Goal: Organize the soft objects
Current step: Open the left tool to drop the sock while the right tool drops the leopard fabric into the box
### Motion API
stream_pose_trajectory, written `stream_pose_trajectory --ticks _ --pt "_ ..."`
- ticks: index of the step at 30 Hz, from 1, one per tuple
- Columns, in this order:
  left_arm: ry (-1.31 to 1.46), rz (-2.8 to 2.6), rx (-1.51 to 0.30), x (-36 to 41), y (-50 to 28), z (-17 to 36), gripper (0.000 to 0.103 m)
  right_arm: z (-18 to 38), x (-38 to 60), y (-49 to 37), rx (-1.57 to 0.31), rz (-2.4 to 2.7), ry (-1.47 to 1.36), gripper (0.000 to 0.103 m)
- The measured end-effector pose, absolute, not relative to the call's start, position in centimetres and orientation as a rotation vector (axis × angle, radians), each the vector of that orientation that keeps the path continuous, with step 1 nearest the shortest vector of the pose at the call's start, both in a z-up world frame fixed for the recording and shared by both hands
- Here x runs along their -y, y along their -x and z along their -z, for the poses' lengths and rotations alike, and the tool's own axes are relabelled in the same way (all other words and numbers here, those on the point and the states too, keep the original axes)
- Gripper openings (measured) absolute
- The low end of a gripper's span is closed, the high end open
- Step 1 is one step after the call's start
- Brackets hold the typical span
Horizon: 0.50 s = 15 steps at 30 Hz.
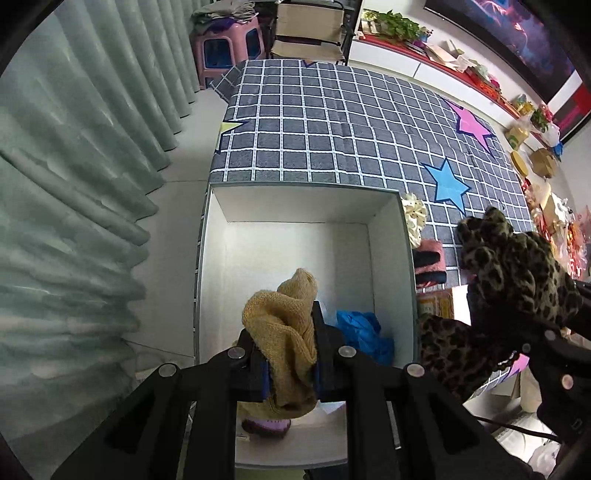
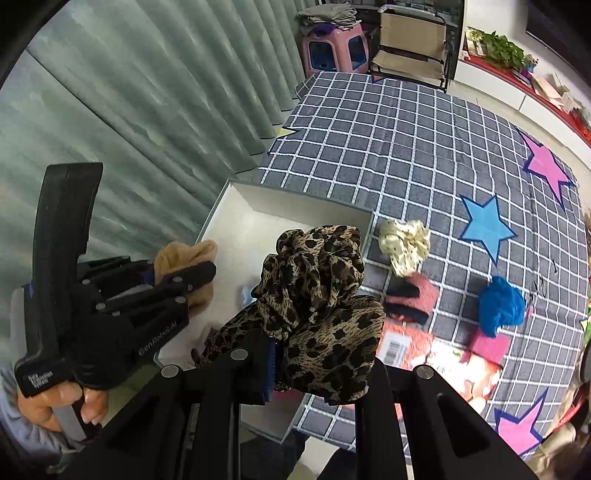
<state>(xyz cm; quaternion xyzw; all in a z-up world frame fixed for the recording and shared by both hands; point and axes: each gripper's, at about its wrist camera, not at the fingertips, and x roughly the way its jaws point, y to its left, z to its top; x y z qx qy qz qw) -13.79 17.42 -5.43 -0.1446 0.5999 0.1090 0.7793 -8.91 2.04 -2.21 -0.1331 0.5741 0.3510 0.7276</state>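
Mustard knit cloth (image 1: 284, 343) pinched between left fingers (image 1: 321, 332), leopard scarf (image 2: 317, 302) between right fingers (image 2: 271, 356).

"GenRobot.AI" on left tongs (image 2: 184, 275)

Green curtains (image 1: 85, 177) hang on the left. A pink stool (image 2: 334, 50) stands beside a folding chair (image 2: 412, 44). Potted plants (image 1: 397, 24) line a shelf.

the left gripper (image 1: 286, 354) is clamped on a mustard knit cloth (image 1: 284, 332); the right gripper (image 2: 314, 354) pinches a leopard-print cloth (image 2: 317, 295). a bare hand (image 2: 62, 406) squeezes the left handle.
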Motion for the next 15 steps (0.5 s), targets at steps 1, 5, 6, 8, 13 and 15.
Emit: stream_pose_trajectory --ticks 1,5,6,8,13,15 --pt "0.317 -0.238 -1.296 -17.5 13.7 5.5 0.018 2.3 -2.4 8.7 -1.268 -0.776 0.295 0.019" --pt "0.348 -0.249 -1.304 -18.0 13.2 6.1 0.018 2.9 -3.4 8.0 -1.277 -0.781 0.316 0.019" --pt "0.353 -0.251 -1.307 -18.1 13.1 6.2 0.018 3.1 -3.6 7.9 -1.28 -0.782 0.321 0.019" --pt "0.353 -0.257 -1.314 -18.2 13.0 6.5 0.018 3.4 -3.9 7.5 -1.283 -0.783 0.326 0.019" --pt "0.359 -0.269 -1.329 -18.6 12.8 7.1 0.018 3.9 -4.3 6.9 -1.301 -0.784 0.327 0.019" --pt "0.366 -0.273 -1.334 -18.7 12.7 7.4 0.018 4.1 -4.5 6.8 -1.306 -0.785 0.332 0.019"
